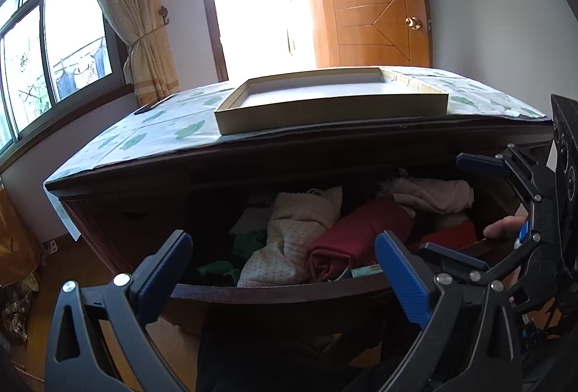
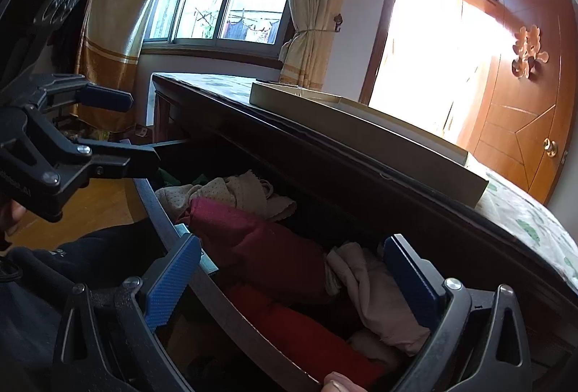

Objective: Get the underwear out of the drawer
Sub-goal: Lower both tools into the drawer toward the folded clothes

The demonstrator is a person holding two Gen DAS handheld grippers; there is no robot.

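Drawer [image 1: 274, 292]: pulled out of a dark wooden dresser [image 1: 119, 182], full of folded and crumpled clothes.
Underwear: the clothes lie in the drawer; which piece is underwear cannot be told for sure. A pale pink crumpled piece [image 2: 375, 287] sits at the right end of the drawer.
Other clothes: a cream dotted piece [image 1: 285, 247] left of centre, a dark red folded bundle [image 1: 346, 236] in the middle, a brighter red piece [image 2: 307, 330] toward the right, green cloth [image 1: 216, 269] at the left.
Left tongs [image 1: 283, 264]: spread wide, holding nothing, hovering just before the front edge of the drawer, facing the cream piece and the dark red bundle.
Right tongs [image 2: 292, 278]: spread wide, holding nothing, poised over the right end of the drawer; one blue pad [image 2: 408, 280] is just beside the pale pink piece, the other is above the drawer's front edge.
Person: a fingertip [image 2: 336, 383] shows at the lower edge of the right view; a dark sleeve [image 2: 72, 258] lies left of the drawer.
Dresser top: covered by a white cloth with green shapes [image 1: 151, 128]; a shallow cardboard box lid [image 1: 325, 103] rests on it, open side up.
Room: a window [image 1: 47, 49] with a tied curtain [image 1: 144, 31], and a wooden door [image 1: 375, 13] bearing a paper ornament.
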